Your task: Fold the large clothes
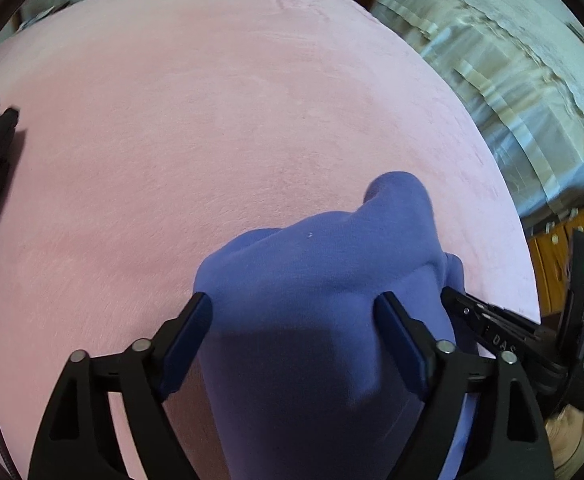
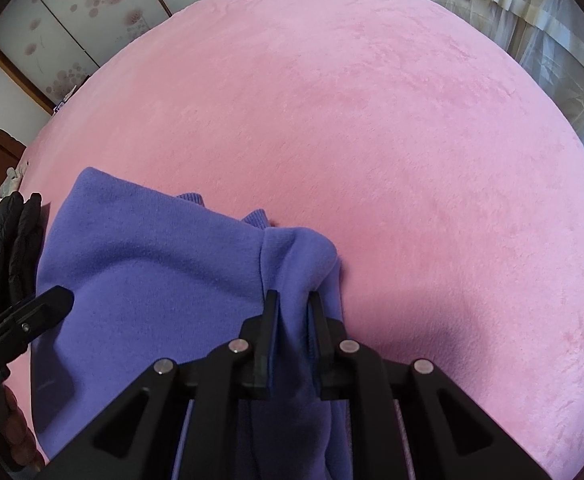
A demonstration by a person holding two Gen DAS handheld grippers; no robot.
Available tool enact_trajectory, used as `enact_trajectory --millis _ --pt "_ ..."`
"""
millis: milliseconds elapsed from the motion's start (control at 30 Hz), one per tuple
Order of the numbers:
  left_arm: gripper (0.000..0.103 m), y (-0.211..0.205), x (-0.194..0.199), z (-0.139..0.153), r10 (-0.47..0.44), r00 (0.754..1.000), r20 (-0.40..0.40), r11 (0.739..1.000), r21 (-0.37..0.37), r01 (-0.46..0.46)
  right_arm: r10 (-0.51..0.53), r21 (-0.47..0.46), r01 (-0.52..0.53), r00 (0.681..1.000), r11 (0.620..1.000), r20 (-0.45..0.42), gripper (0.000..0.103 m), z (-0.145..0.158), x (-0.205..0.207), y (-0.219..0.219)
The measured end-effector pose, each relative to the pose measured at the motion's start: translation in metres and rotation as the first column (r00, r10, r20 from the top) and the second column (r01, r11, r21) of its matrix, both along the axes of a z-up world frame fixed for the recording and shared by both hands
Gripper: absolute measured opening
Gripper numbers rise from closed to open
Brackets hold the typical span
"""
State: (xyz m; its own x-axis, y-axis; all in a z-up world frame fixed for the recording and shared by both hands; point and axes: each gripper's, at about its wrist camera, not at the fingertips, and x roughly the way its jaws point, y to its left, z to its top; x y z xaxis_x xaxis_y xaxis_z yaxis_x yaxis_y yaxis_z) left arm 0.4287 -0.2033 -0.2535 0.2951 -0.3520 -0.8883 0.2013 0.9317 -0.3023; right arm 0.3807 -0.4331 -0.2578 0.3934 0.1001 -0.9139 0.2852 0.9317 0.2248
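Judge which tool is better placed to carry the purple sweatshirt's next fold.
Right. The right tool is clamped on a bunched fold of the purple sweatshirt; the left tool stands wide open over it, gripping nothing.

1. This is a bedroom in a home: a wide bed under a pink plush blanket fills nearly all of both views.
2. Pale pleated curtains hang at the upper right.
3. Sliding panels with a floral print stand at the upper left.
4. Wooden furniture shows at the right edge of the left wrist view.
5. A black puffer jacket lies at the bed's left edge.
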Motion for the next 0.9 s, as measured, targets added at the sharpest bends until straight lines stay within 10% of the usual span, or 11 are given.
enact_trajectory --millis 167,267,500,767,900 --pt "0.087 0.014 -0.004 0.014 0.058 0.998 -0.02 0.998 0.0 -0.058 0.047 -0.008 -0.046 0.998 0.999 0.039 0.018 0.027 -0.006 0.005" --pt "0.103 0.023 -0.012 0.031 0.069 0.998 -0.008 0.998 -0.01 -0.069 0.048 -0.004 -0.047 0.996 0.999 0.079 0.038 0.049 -0.015 0.006" --pt "0.103 0.055 -0.032 0.066 0.119 0.993 0.009 0.991 -0.054 -0.119 0.09 -0.02 -0.088 0.974 0.996 0.209 0.082 0.102 -0.052 0.021" --pt "0.103 0.089 -0.064 0.073 0.141 0.99 0.024 0.986 -0.097 -0.138 0.146 -0.027 -0.144 0.953 0.989 0.266 0.09 0.112 -0.083 0.026" --pt "0.103 0.088 -0.072 0.057 0.107 0.993 -0.051 0.99 -0.082 -0.111 0.189 0.016 -0.194 0.969 0.981 0.159 0.096 0.093 -0.079 0.023"
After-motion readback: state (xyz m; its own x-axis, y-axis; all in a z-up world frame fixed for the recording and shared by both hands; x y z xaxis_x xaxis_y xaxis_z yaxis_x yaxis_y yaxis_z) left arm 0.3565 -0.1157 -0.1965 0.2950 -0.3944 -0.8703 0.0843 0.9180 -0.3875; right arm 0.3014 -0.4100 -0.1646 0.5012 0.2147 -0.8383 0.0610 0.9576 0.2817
